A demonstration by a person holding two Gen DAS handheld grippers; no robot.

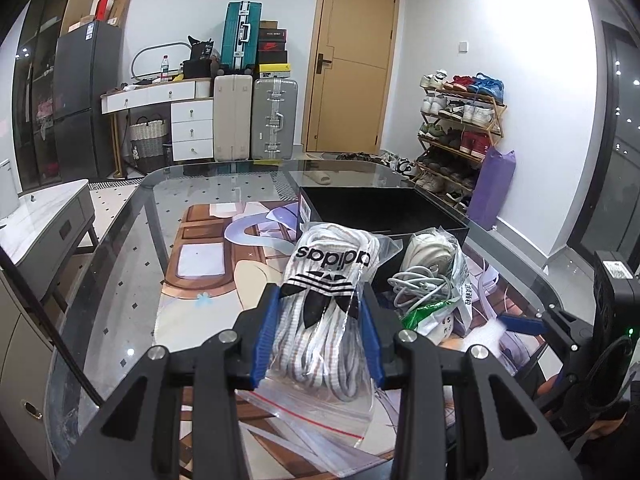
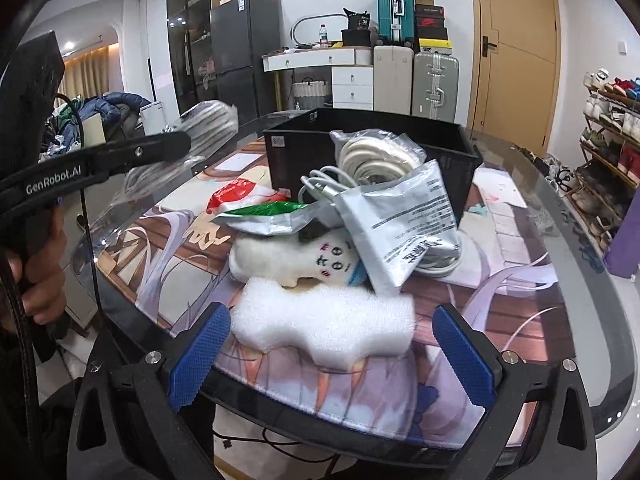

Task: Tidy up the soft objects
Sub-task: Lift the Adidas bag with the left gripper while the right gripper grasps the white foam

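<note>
The left gripper [image 1: 320,332] is clamped on a clear zip bag of white and grey shoelaces with a black trefoil logo [image 1: 326,300], its blue pads pressing the bag from both sides. In the right wrist view the same bag [image 2: 200,136] hangs above the table at about ten o'clock from the pile, lifted clear of the printed mat. A hand [image 2: 40,276] at the left edge grips the handle of that tool.

The right gripper [image 2: 332,356] stands wide open, its blue pads spread at either side of a white foam block with a wavy edge [image 2: 324,328]; neither pad touches it. The block lies on the illustrated desk mat [image 2: 500,304], which covers the glass table [image 1: 120,248].

At twelve o'clock from the foam block sits a small white plush toy with stitched marks [image 2: 296,256], touching it or just beside it. Over the toy lie a silver foil pouch with printed text [image 2: 404,224] and a green and silver packet [image 2: 264,216]. At twelve o'clock beyond them a coiled white cable [image 2: 332,184] and a clear bag of cream cord [image 2: 376,156] lean against the open black box [image 2: 296,152], the cord bag partly over its rim.
</note>
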